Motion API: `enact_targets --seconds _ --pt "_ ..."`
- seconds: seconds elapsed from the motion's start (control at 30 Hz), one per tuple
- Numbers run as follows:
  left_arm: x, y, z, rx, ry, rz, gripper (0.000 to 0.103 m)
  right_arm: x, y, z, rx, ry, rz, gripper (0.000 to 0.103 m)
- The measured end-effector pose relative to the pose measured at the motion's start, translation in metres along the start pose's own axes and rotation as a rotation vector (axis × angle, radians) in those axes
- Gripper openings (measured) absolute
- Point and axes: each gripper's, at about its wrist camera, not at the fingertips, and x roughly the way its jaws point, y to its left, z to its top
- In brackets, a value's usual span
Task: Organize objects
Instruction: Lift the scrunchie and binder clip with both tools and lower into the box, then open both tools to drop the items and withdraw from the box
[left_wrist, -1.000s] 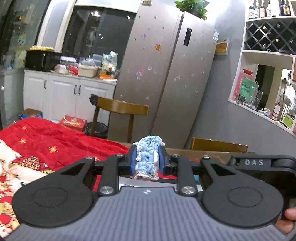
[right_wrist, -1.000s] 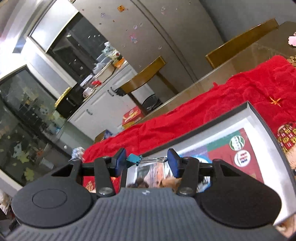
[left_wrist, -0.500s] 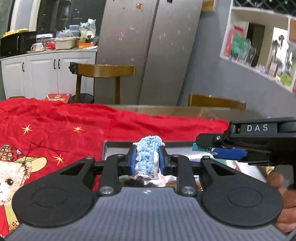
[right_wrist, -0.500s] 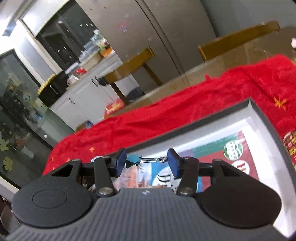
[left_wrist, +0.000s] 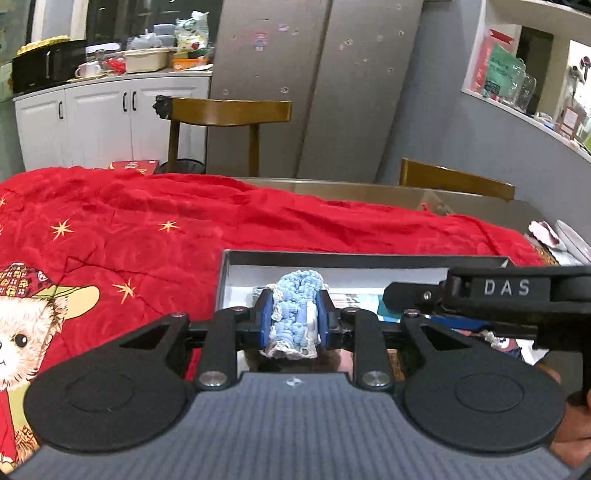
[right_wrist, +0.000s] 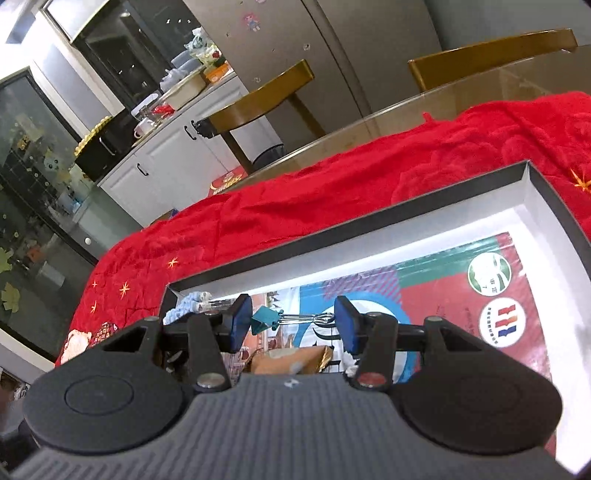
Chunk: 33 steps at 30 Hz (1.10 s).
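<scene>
My left gripper (left_wrist: 294, 322) is shut on a light blue crocheted scrunchie (left_wrist: 295, 310) with a white lace edge, held over the near left part of a shallow grey box (left_wrist: 332, 256). My right gripper (right_wrist: 291, 326) is shut on a teal binder clip (right_wrist: 266, 319), its wire handles reaching to the right pad. It hangs over the same box (right_wrist: 369, 229), whose floor bears a colourful printed sheet (right_wrist: 461, 295). The right gripper's body (left_wrist: 509, 295) crosses the left wrist view at the right. The scrunchie (right_wrist: 188, 301) shows at the box's left corner in the right wrist view.
The box lies on a red cloth (left_wrist: 184, 229) with stars and a cartoon dog (left_wrist: 22, 332), spread over a glass-topped table (right_wrist: 461, 99). Wooden chairs (left_wrist: 225, 110) stand beyond the table. Small items lie in the box under the right gripper, among them a gold wrapper (right_wrist: 291, 360).
Both grippers have come down and tipped toward the box, still holding their objects. The right gripper has come into the left wrist view.
</scene>
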Motion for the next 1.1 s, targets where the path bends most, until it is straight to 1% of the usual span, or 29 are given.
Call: enact_targets --seconds 0.5,0.67,0.77,0.8,0.83,0.87,0.9,0.93,1.0,1.03,1.1 --pt "0.003 -0.004 -0.001 0.035 0.028 0.045 0.029 0.004 0.0 -0.002 -0.009 0.016 0.0 0.053" --pt "0.003 -0.002 0.0 0.015 0.026 0.052 0.029 0.004 -0.001 -0.002 -0.005 0.016 0.003 0.053" --pt "0.004 0.003 0.002 -0.018 0.036 0.035 0.036 0.005 0.0 -0.001 0.0 0.02 0.009 0.054" --pt "0.005 0.005 0.002 -0.027 0.039 0.028 0.04 0.005 0.0 0.0 0.001 0.022 0.012 0.054" --pt "0.005 0.007 0.002 -0.032 0.042 0.022 0.048 0.005 0.0 0.0 -0.001 0.024 0.015 0.054" --pt "0.005 0.007 0.003 -0.031 0.044 0.02 0.051 0.006 0.001 0.0 -0.004 0.03 0.022 0.055" --pt "0.006 0.007 0.003 -0.028 0.045 0.018 0.057 0.006 0.0 0.001 -0.005 0.036 0.03 0.055" --pt "0.005 0.007 0.003 -0.027 0.045 0.018 0.06 0.006 0.0 0.001 -0.001 0.037 0.034 0.057" --pt "0.004 0.008 0.005 -0.027 0.043 0.013 0.06 0.003 0.001 0.003 -0.001 0.033 0.046 0.063" --pt "0.002 0.008 0.006 -0.028 0.041 0.009 0.06 0.0 0.001 0.004 -0.002 0.027 0.052 0.071" --pt "-0.004 0.01 0.01 -0.031 0.032 -0.004 0.063 -0.008 0.003 0.006 -0.004 0.007 0.069 0.072"
